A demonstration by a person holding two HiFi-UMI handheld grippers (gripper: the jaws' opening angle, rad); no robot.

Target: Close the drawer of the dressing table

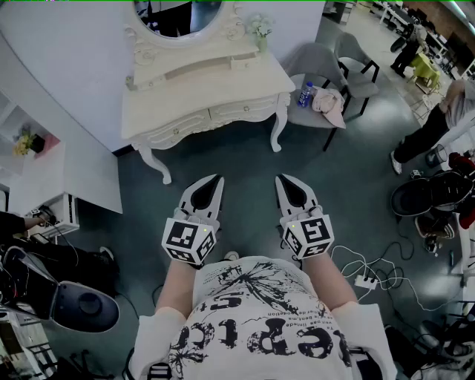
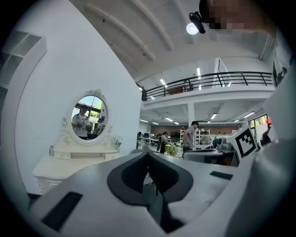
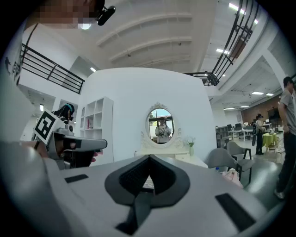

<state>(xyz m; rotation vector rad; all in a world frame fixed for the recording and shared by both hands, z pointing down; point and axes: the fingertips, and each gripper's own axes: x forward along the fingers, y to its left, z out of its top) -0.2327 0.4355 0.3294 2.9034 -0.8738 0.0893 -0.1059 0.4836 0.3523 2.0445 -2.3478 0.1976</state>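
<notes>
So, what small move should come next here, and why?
Probably carry both claws forward toward the dressing table. The left claw and the right claw are shut, empty and held close to the body, with a stretch of floor between them and the table. From here I cannot tell which drawer stands open, so getting nearer likely comes first.

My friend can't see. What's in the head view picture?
A person holds the left tongs and the right tongs, both shut and empty, over a dark floor, short of a white dressing table with an oval mirror. A grey chair stands beside it.
</notes>
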